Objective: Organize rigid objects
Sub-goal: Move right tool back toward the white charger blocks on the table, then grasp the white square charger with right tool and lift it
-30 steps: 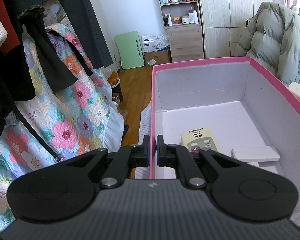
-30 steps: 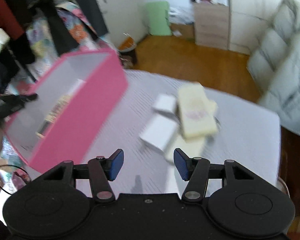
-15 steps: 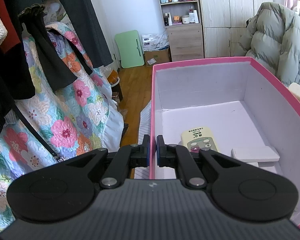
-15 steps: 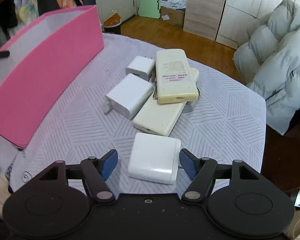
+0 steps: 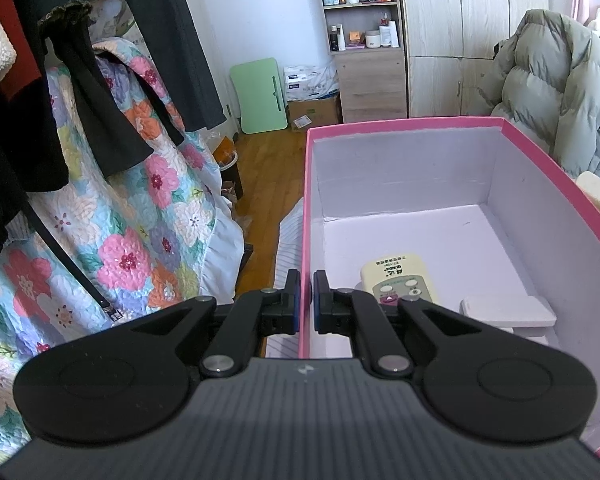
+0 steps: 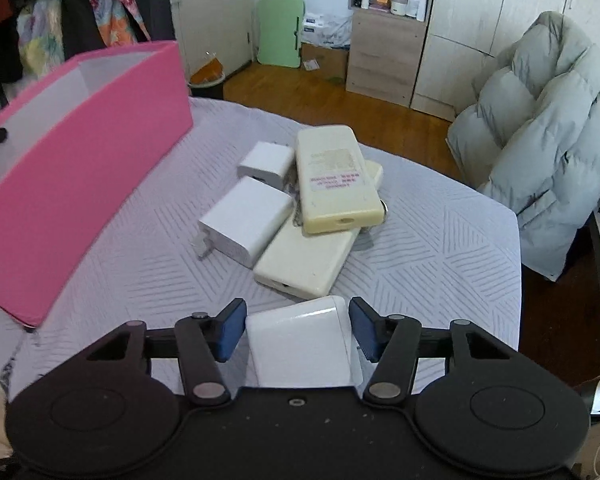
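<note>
My left gripper point(image 5: 306, 294) is shut on the near left wall of the pink box point(image 5: 404, 123). Inside the box lie a cream remote control point(image 5: 398, 276) and a white flat block point(image 5: 506, 310). In the right wrist view the pink box point(image 6: 84, 176) stands at the left of the table. My right gripper point(image 6: 298, 330) is open, with a white square charger point(image 6: 300, 340) between its fingers, small gaps on both sides. Beyond it lie a cream adapter point(image 6: 310, 258), a cream box with a pink label point(image 6: 334, 178) on top, a white plug charger point(image 6: 246, 220) and a small white cube point(image 6: 266, 160).
The table has a white quilted cover point(image 6: 432, 240). A grey puffer jacket point(image 6: 540, 152) hangs on a chair at the right. A floral quilt point(image 5: 112, 216) and dark clothes point(image 5: 100, 60) hang at the left. A wooden cabinet point(image 6: 384, 52) stands at the back.
My right gripper has swung from the box side toward the pile and dropped down around the white square charger. My left gripper has stayed shut on the box wall.
</note>
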Demonstrator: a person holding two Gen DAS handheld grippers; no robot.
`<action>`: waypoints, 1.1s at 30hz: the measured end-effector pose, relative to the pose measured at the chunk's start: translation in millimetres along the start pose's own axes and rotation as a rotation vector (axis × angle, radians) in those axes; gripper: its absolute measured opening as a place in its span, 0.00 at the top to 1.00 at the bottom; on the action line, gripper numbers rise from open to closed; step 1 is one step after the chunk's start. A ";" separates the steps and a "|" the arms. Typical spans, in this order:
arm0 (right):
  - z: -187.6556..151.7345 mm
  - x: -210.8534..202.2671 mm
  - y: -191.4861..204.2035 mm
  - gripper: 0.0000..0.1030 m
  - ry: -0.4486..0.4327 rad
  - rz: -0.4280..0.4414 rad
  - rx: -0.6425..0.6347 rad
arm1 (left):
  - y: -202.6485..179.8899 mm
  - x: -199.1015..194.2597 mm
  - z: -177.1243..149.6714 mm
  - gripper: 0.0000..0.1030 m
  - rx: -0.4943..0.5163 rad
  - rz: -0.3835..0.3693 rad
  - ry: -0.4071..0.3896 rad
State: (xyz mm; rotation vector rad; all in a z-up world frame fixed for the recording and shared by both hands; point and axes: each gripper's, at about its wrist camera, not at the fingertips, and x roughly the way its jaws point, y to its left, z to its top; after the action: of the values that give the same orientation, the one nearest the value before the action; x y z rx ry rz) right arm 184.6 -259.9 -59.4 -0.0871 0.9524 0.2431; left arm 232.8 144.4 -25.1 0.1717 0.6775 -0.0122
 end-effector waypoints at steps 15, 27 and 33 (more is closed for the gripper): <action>6.6 13.9 49.3 0.40 0.022 0.089 -0.125 | -1.3 -1.4 1.1 0.95 -0.005 -0.005 -0.002; -0.4 4.2 61.1 0.28 0.066 0.069 -0.252 | -0.4 -0.6 0.4 0.95 -0.018 -0.012 -0.003; -11.6 12.7 64.9 0.38 0.040 0.029 -0.299 | -0.5 -0.4 0.4 0.95 -0.013 -0.009 -0.002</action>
State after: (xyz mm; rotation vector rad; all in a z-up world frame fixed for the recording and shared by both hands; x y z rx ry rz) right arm 166.6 -197.0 -74.4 -0.3539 0.9519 0.4112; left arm 232.8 143.8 -24.6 0.1557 0.6760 -0.0168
